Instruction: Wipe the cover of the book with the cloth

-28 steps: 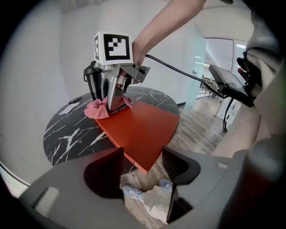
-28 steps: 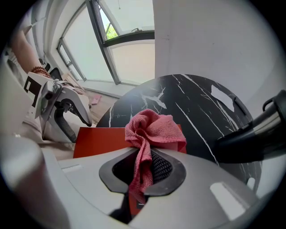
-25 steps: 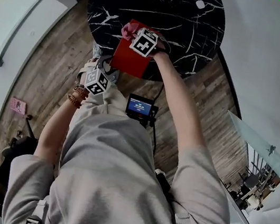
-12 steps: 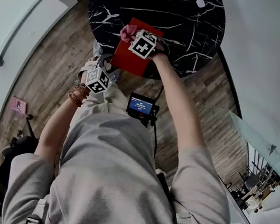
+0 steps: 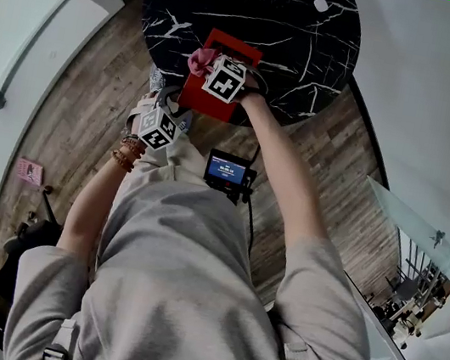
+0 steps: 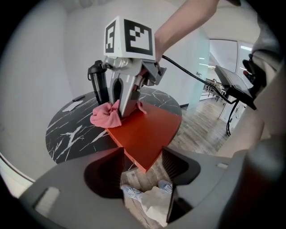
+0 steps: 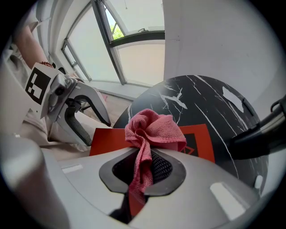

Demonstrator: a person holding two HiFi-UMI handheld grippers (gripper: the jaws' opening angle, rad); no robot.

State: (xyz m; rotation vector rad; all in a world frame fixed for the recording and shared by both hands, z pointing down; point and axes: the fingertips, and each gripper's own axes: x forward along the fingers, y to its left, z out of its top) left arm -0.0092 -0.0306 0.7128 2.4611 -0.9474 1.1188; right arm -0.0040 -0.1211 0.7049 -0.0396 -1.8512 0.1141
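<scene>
Right claw: clamped on the pink cloth; the bunched end rests on the book's cover.
Book: red, lying flat on the black marble desk, with its near corner overhanging the desk edge.
Cloth spot: far-left part of the cover, as I see it from the head view.
Left claw: wide open, gripping nothing. The overhanging book corner sits about between the jaw tips; I can't confirm contact.
</scene>
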